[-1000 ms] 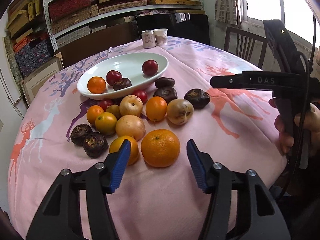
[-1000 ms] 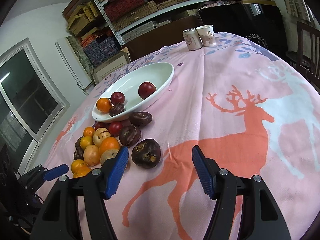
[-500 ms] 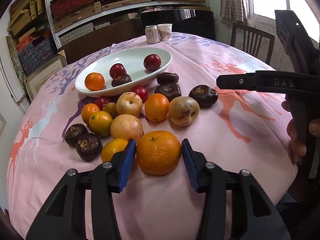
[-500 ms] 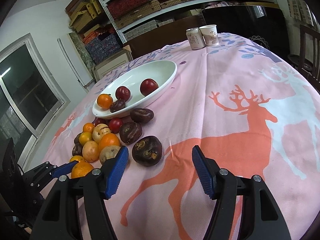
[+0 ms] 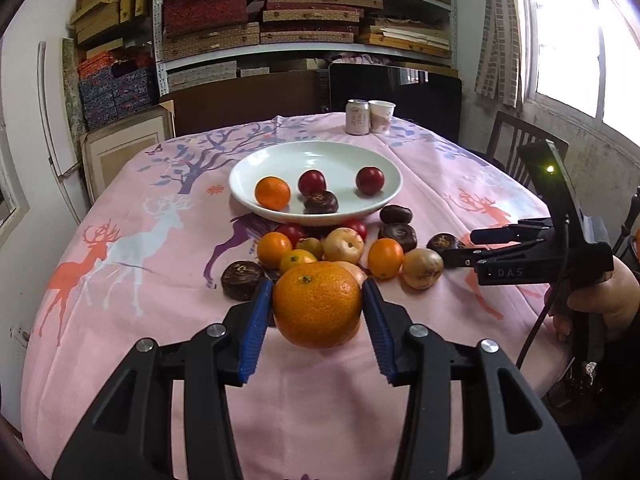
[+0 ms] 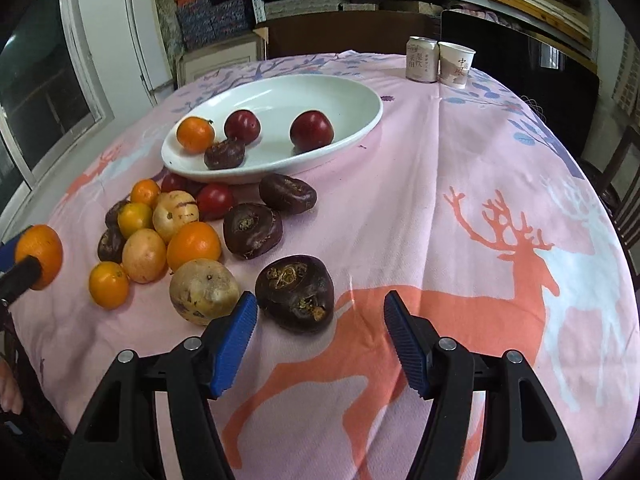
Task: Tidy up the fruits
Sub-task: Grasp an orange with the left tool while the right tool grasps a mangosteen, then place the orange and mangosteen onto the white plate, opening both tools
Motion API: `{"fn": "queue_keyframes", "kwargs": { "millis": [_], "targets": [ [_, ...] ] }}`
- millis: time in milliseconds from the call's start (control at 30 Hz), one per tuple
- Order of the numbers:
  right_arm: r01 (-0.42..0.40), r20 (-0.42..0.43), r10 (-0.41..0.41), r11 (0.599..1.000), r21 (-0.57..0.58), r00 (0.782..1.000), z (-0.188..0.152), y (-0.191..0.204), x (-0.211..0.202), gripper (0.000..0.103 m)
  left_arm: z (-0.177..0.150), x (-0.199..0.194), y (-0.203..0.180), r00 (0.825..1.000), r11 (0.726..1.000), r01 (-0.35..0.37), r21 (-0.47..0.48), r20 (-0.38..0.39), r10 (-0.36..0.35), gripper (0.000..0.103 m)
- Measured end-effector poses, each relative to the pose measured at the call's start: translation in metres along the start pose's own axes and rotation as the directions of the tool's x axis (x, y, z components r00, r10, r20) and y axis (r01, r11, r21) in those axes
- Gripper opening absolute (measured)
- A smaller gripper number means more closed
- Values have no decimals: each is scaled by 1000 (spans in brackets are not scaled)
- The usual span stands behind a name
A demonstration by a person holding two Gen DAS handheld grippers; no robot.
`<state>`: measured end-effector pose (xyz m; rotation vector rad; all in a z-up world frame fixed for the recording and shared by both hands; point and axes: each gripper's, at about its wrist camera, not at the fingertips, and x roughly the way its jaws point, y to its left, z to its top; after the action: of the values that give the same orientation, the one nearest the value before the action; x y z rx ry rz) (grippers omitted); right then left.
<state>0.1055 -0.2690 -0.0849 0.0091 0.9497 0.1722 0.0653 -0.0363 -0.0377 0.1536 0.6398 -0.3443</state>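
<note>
Left gripper (image 5: 318, 306) clamped on a big orange (image 5: 317, 304), blue pads pressed against both sides after just closing in on it. Held up off the pink deer-print tablecloth (image 5: 160, 304), out in front of the loose fruit pile. Same orange visible at the far left edge of the right wrist view, pinched between the pads and clear of the cloth.

Right gripper (image 6: 320, 322) spread apart, nothing between the pads. Hanging just above the cloth, with a dark wrinkled fruit (image 6: 295, 293) right ahead of its left pad and a yellowish speckled fruit (image 6: 204, 291) beside that. Not touching either, as far as can be told.

White oval dish (image 6: 360, 128) further back on the table, holding a small orange (image 6: 195, 134), two red plums (image 6: 242, 126) and one dark wrinkled fruit at its near rim. Rest of the fruit bunched up on the cloth just in front of the dish: several small oranges, a couple of pale yellow ones, a red one or two tucked under the dish's edge, more dark wrinkled ones toward the right.

Drinks can (image 6: 421, 59) and paper cup (image 6: 456, 63) side by side at the far edge of the table. Shelves stacked with boxes (image 5: 208, 12) behind, a dark chair (image 5: 516, 140) off to the right near the window. Hand (image 5: 600, 300) wrapped around the right gripper's handle at the right edge of the left view.
</note>
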Motion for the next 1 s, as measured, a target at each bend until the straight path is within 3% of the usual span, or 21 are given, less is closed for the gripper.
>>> {"fn": "queue_keyframes", "kwargs": {
  "millis": [133, 167, 200, 333, 567, 800, 1000],
  "targets": [
    [59, -10, -59, 997, -46, 998, 9, 14, 8, 65, -2, -2, 7, 1000, 1000, -8, -11, -1, 8, 45],
    [57, -18, -58, 997, -59, 998, 10, 17, 8, 45, -2, -3, 8, 1000, 1000, -8, -12, 1, 8, 45],
    [78, -14, -79, 994, -72, 997, 10, 20, 7, 44, -2, -4, 9, 1000, 1000, -10, -12, 4, 10, 45],
    [100, -4, -101, 990, -98, 995, 3, 25, -2, 43, -3, -5, 15, 1000, 1000, -17, -18, 10, 17, 45],
    [61, 120, -54, 996, -61, 991, 14, 10, -42, 43, 6, 5, 30, 1000, 999, -10, -40, -3, 10, 45],
    [57, 164, -45, 996, -72, 985, 90, 9, -30, 44, 77, 50, 38, 999, 1000, -29, -4, 33, 29, 45],
    [48, 156, -42, 998, -33, 987, 164, 9, 19, 44, 148, 138, 48, 999, 999, -26, -24, -33, 25, 45]
  ]
}}
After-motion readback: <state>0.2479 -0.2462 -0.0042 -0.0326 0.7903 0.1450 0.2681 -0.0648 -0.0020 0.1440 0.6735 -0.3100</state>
